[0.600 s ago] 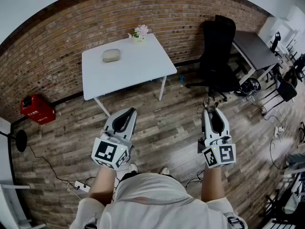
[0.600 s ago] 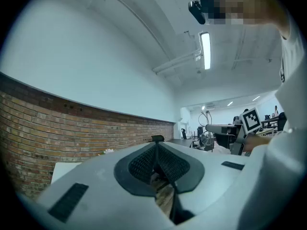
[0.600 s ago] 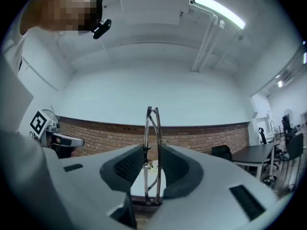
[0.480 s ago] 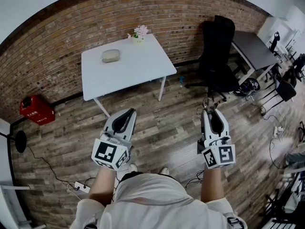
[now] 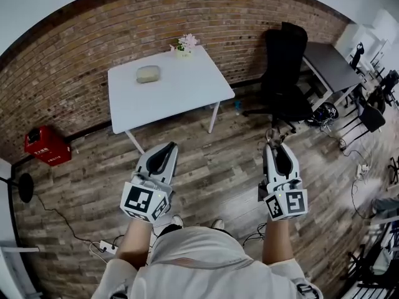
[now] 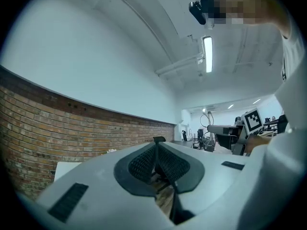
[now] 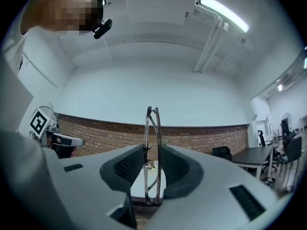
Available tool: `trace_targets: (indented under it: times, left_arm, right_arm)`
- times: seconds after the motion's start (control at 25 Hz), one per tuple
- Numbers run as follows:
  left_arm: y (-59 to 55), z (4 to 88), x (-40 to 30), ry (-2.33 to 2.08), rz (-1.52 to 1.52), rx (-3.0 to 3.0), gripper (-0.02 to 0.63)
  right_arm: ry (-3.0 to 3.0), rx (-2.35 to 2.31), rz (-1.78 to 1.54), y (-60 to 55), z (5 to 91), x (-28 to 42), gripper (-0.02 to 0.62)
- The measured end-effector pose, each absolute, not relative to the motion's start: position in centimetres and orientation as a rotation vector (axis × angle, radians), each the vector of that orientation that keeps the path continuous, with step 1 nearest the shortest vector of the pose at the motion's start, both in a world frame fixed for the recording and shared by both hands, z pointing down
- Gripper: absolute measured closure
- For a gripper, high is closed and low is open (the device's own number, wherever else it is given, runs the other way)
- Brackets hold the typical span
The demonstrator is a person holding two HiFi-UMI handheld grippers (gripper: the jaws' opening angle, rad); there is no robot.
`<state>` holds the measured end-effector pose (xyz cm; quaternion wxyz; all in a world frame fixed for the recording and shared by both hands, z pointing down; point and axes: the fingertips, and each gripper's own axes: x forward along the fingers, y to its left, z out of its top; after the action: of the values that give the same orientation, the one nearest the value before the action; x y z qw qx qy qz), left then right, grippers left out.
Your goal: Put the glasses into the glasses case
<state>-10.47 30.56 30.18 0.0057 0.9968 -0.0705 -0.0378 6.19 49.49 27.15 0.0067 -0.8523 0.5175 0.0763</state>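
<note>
A beige glasses case (image 5: 148,74) lies shut on the white table (image 5: 181,89), far ahead of both grippers. My right gripper (image 5: 278,148) is shut on the folded thin-framed glasses (image 7: 146,123). They stand upright between its pads and stick up above them; the head view shows them at the jaw tips (image 5: 272,134). In the right gripper view the gripper (image 7: 152,150) points about level toward the table. My left gripper (image 5: 163,149) is held at the same height with its pads closed together and nothing in them (image 6: 157,150). Both grippers hover over the wooden floor, well short of the table.
A small pot of pink flowers (image 5: 184,44) stands at the table's far corner by the brick wall. A black office chair (image 5: 285,61) and a grey desk (image 5: 333,64) are to the right. A red box (image 5: 47,143) and a power strip (image 5: 103,248) sit on the floor at left.
</note>
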Motion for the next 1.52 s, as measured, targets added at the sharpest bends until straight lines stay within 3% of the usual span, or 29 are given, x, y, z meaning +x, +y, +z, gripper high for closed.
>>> trace_targets:
  times: [0.72, 1.08, 1.52]
  left_arm:
    - [20.2, 32.3, -12.4, -0.16, -0.121, 3.082, 0.578]
    - [13.8, 32.5, -6.8, -0.301, -0.081, 3.087, 0.578]
    - [8.8, 30.8, 6.4, -0.478, -0.026, 3.106, 0.578]
  right_arm:
    - [1.597, -2.716, 0.278, 39.5, 27.5, 3.6, 0.433]
    - [1.705, -2.625, 0.235, 31.4, 28.5, 11.2, 0.431]
    - [1.838, -2.507, 0.19, 24.3, 28.1, 26.4, 0.431]
